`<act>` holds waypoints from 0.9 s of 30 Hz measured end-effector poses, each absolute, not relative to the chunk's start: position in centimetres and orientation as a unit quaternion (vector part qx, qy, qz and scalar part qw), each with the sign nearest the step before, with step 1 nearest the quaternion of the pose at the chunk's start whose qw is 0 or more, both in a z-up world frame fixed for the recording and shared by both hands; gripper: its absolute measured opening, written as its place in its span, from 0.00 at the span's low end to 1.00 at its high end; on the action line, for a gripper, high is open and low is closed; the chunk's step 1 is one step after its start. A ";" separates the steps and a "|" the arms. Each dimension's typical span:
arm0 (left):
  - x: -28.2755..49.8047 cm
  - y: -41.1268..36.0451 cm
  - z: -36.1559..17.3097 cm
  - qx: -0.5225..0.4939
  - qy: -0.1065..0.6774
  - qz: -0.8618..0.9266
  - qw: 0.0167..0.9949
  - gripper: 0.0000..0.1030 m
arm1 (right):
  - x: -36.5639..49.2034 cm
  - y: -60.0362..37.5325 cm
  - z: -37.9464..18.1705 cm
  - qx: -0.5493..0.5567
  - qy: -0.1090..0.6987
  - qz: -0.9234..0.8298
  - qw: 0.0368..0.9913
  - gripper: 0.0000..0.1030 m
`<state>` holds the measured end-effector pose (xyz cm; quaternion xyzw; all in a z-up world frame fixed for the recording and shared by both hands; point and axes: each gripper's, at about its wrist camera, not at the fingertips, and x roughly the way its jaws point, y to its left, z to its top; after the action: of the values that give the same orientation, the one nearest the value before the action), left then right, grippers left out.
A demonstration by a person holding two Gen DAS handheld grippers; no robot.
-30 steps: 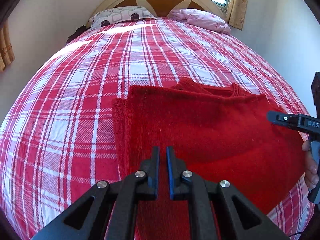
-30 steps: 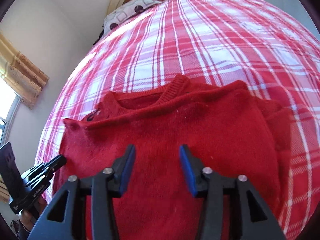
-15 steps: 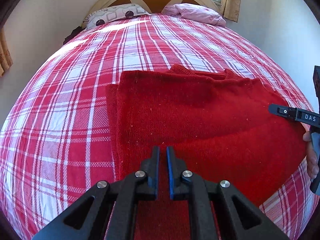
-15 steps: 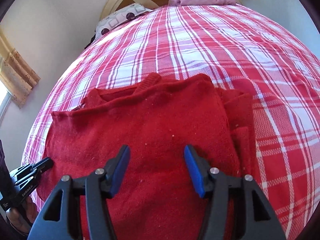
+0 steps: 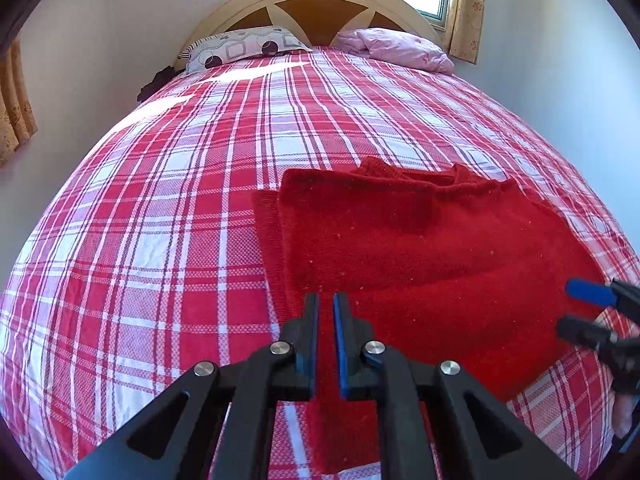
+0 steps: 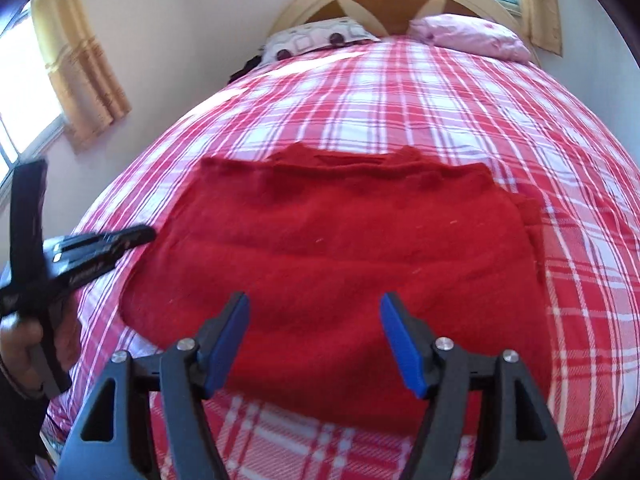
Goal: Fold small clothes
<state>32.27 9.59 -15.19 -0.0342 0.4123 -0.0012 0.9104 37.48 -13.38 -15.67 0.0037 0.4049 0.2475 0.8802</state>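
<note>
A red knitted sweater (image 5: 420, 248) lies folded on the red and white plaid bedspread (image 5: 168, 208), collar towards the headboard. It also shows in the right wrist view (image 6: 344, 248). My left gripper (image 5: 326, 308) is shut and empty, above the sweater's near left edge. My right gripper (image 6: 314, 312) is open and empty, above the sweater's near edge. The right gripper also shows at the right edge of the left wrist view (image 5: 580, 312). The left gripper shows at the left of the right wrist view (image 6: 136, 236).
A patterned pillow (image 5: 240, 46) and a pink pillow (image 5: 396, 46) lie against the wooden headboard (image 5: 316, 4). White walls stand on both sides of the bed. Curtained windows (image 6: 72, 60) are at the left and behind the headboard.
Both grippers have drawn back towards the foot of the bed and away from the sweater. The right gripper has opened wider. The sweater has stayed flat.
</note>
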 end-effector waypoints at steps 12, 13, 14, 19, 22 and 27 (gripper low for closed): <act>30.7 17.6 -14.1 -0.118 0.369 0.043 0.921 0.80 | 30.9 -3.3 -16.5 -0.126 0.356 0.342 0.860 0.74; 30.7 17.8 -14.2 -0.117 0.369 0.043 0.921 0.80 | 30.6 -2.7 -16.7 -0.138 0.351 0.345 0.859 0.74; 30.8 18.0 -14.5 -0.114 0.372 0.045 0.920 0.80 | 30.4 -2.1 -16.9 -0.149 0.348 0.347 0.858 0.76; 31.1 18.2 -15.9 -0.102 0.387 0.050 0.915 0.80 | 28.9 0.2 -18.3 -0.198 0.334 0.355 0.850 0.78; 31.1 18.3 -16.7 -0.109 0.395 0.048 0.911 0.80 | 28.9 0.4 -18.8 -0.201 0.336 0.357 0.848 0.78; 31.4 18.1 -17.1 -0.114 0.400 0.036 0.909 0.80 | 28.4 0.9 -19.0 -0.213 0.333 0.355 0.847 0.78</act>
<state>31.37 18.06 -17.06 -0.1137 0.3998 0.0361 0.9088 28.38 0.93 -18.95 -0.2133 0.3328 0.3553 0.8471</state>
